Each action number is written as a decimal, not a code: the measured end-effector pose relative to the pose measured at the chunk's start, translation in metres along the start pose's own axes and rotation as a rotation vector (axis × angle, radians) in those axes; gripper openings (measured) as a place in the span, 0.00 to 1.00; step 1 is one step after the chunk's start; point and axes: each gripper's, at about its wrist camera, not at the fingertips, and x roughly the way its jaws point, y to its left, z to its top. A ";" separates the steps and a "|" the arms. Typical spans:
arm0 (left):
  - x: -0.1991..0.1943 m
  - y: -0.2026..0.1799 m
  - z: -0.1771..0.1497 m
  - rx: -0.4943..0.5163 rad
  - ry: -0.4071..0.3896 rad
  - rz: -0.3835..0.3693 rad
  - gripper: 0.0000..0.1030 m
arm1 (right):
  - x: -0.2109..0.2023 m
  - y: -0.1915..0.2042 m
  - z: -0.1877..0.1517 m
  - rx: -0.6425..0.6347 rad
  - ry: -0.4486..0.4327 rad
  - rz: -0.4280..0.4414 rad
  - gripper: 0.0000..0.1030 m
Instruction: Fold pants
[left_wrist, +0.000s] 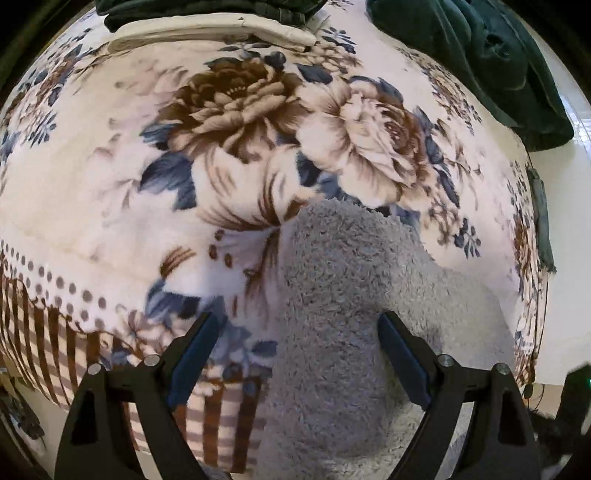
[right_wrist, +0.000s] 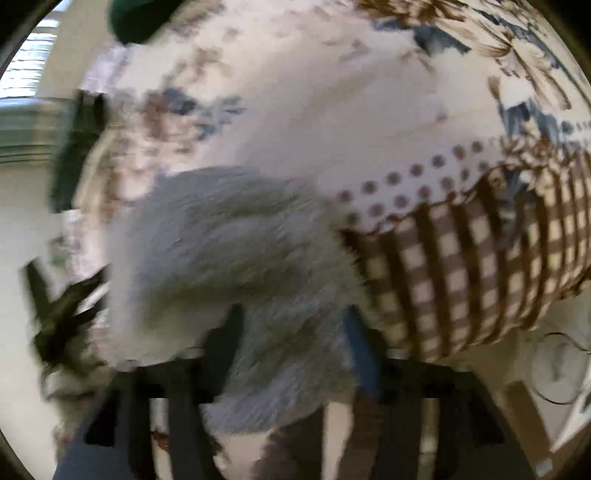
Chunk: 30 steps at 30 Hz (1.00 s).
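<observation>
The fuzzy grey pants lie on a floral blanket. My left gripper is open, its jaws wide apart over the blanket and the grey fabric, which runs up between them. In the blurred right wrist view the same grey pants bunch up between the fingers of my right gripper; the fingers stand on both sides of the fabric, and the blur hides whether they pinch it.
Dark green clothes and a folded cream item lie at the far edge of the blanket. The blanket's checked border hangs over the near edge. A cable lies on the floor at the right.
</observation>
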 end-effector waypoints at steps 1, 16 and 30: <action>0.002 0.004 0.000 -0.014 0.002 -0.005 0.86 | 0.002 0.001 -0.005 -0.011 0.012 0.014 0.69; -0.014 0.011 0.002 -0.044 -0.013 -0.063 0.90 | -0.012 0.001 0.041 0.052 -0.046 0.148 0.69; 0.049 0.020 0.047 -0.120 0.103 -0.204 0.47 | 0.082 -0.018 0.113 0.075 0.034 0.081 0.26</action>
